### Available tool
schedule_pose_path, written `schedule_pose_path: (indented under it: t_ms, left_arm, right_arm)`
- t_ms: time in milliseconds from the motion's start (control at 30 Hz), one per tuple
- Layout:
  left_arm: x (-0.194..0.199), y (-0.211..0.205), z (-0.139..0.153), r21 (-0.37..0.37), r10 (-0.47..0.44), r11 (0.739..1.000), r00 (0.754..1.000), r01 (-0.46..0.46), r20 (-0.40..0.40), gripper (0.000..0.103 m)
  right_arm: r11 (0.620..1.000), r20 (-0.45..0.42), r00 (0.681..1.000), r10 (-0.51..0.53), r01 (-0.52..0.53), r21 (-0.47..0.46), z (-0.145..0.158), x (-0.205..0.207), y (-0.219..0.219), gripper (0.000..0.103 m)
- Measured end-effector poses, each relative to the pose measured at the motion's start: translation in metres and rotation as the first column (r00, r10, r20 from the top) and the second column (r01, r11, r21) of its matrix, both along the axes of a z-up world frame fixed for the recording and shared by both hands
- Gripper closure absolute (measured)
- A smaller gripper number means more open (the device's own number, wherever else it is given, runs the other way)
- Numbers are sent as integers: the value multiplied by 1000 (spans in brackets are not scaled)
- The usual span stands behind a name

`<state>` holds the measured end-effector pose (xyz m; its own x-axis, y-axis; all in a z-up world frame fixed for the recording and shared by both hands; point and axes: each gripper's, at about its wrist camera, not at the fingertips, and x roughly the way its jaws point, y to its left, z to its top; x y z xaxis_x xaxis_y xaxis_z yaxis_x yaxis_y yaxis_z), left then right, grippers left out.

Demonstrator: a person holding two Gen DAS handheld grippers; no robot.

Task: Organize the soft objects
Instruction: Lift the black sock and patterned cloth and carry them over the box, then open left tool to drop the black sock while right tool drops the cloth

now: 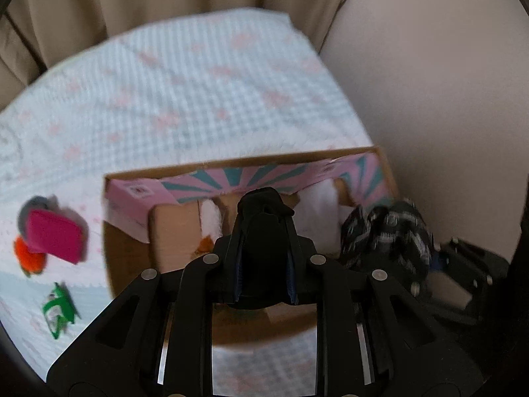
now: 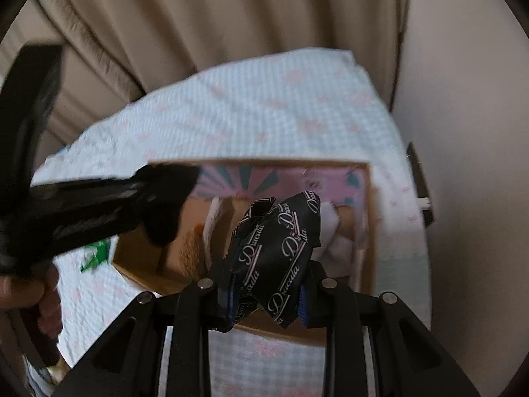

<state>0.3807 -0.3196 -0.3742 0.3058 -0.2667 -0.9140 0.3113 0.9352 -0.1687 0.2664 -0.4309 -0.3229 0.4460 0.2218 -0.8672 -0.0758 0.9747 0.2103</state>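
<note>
My left gripper (image 1: 264, 231) is shut on a plain black cloth (image 1: 264, 211) and holds it above an open cardboard box (image 1: 129, 264) with a pink and teal inner wall. My right gripper (image 2: 269, 284) is shut on a black printed cloth (image 2: 284, 244) with white lettering, also above the box (image 2: 370, 231). The printed cloth (image 1: 386, 235) and the right gripper show at the right of the left wrist view. The left gripper (image 2: 158, 205) reaches in from the left of the right wrist view. White and orange soft items (image 1: 210, 225) lie in the box.
The box sits on a bed with a pale checked cover (image 1: 185, 99). A magenta item on grey and orange ones (image 1: 53, 238) and a green and white piece (image 1: 58, 309) lie left of the box. Beige curtains (image 2: 198, 33) hang behind; a wall (image 1: 446, 99) is at right.
</note>
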Motion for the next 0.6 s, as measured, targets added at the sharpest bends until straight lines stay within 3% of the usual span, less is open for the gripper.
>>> schedule_pose_path:
  t_ms: [133,233,267,300,333,367,400,600]
  left_arm:
    - [12,-3,-29,39,-3,999,999,5,-49,86]
    - [16,-4,-34,41,-14,999,997,17,-70,82]
    - [18,-5,-32,46,-17,999,998,20,-65,69]
    - [19,-5,-30,56,-16,998,998,19,-57,55]
    - [19,-5,-26,82,-8,997,999,11,-39,16]
    - [18,-5,-22,111,4,994,1000,-2,-15,1]
    - [18,-4,-18,124,8,992,1000,-9,8,0]
    - [17,8,-11,99,22,995,1000,-21,-4,0]
  right_arm:
    - [999,-18,999,50,-50,-4,-25,5,9,78]
    - [998,-16,998,56,-56,-1,-34,8,12,78]
    - [998,-19,998,56,-56,-4,-36,11,12,76]
    - [998,-27,998,58,-58,-8,-38,13,14,63]
    - [998,-37,997,63,-64,-10,-40,15,15,38]
    - [997,-40,997,70,-71,-10,-41,16,16,24]
    - [997,-30,997,74,-75,-7,-41,15,17,1]
    - [998,4,998,64,-64,-15,-34,6,13,0]
